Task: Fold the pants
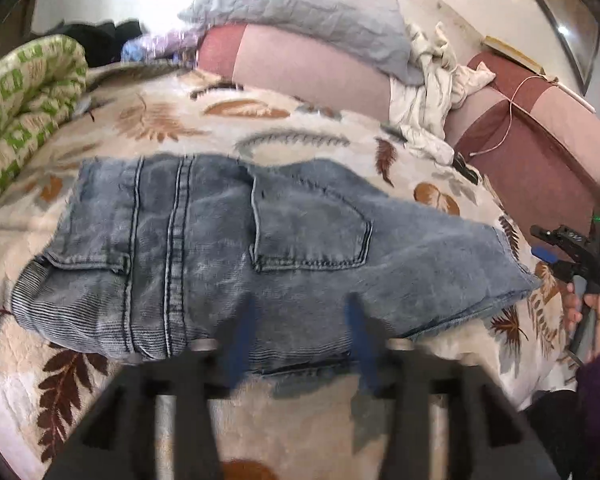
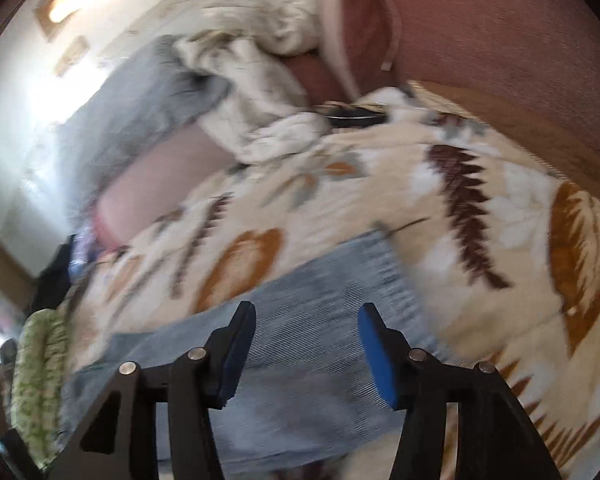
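Observation:
Light blue jeans (image 1: 228,248) lie folded into a compact stack on the leaf-patterned blanket (image 1: 172,120), back pocket up, waistband to the left. My left gripper (image 1: 300,332) is open and empty, hovering over the near edge of the jeans. My right gripper (image 2: 306,344) is open and empty above the right end of the jeans (image 2: 320,300). It also shows in the left wrist view (image 1: 556,248), held beside the bed at the right, apart from the jeans. Both views are motion-blurred.
A green patterned quilt (image 1: 24,120) lies at the left. Pink bolsters (image 1: 300,68) and a grey pillow (image 1: 300,8) line the back. Crumpled white cloth (image 1: 432,92) and a dark object (image 1: 466,168) sit at the back right, by a maroon headboard (image 1: 540,152).

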### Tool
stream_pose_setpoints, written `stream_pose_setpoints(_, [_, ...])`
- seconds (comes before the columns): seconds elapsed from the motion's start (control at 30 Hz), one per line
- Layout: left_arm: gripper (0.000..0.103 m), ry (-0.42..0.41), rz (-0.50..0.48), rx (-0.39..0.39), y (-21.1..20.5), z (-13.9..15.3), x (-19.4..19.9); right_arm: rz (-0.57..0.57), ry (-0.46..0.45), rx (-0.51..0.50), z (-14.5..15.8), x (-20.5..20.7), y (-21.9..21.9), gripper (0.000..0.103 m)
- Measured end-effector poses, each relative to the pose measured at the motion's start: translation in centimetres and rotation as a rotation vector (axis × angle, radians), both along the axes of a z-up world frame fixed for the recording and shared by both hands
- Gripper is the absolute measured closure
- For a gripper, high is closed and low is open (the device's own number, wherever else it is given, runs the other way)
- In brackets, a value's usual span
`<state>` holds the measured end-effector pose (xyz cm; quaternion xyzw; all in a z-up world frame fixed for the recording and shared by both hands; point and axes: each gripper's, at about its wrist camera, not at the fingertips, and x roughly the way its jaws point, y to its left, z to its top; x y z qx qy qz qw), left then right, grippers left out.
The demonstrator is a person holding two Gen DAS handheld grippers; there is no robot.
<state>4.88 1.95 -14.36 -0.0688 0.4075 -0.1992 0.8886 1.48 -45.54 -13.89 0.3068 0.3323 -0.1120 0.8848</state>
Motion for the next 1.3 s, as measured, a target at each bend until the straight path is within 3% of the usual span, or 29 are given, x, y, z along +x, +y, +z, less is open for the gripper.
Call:
stream_pose_setpoints(0.17, [0.045, -0.061, -0.043, 0.059, -1.3, 0.5, -0.3, 0.098, 0.08, 0.021, -1.0, 1.4, 4.8, 0.045])
stream_pose_setpoints(0.53, [0.039, -0.042, -0.016, 0.005, -2.0, 0.2, 1.2, 0.33, 0.19, -0.041, -2.9, 6.7, 14.5, 0.045])
stream_pose_setpoints(0.67, [0.039, 0.006, -0.053, 0.041, -3.2, -0.9, 1.3, 0.403, 0.228, -0.105, -3.6, 8.4, 18.0, 0.045])
stream_pose_setpoints(0.77, [0.039, -0.002, -0.09, 0.108, -4.0, -1.3, 0.7, 0.44, 0.303, -0.165, -4.8, 9.2, 19.8, 0.044])
stream_pose_setpoints(1.0, [0.038, -0.013, -0.143, 0.149, -4.7, -1.5, -0.3, 0.554, 0.449, -0.24, -7.0, 7.9, 21.5, 0.043])
stream_pose_setpoints(1.3, [0.038, -0.013, -0.189, 0.173, -4.8, -1.5, -0.6, 0.59, 0.475, -0.122, -7.1, 6.5, 19.6, 0.042])
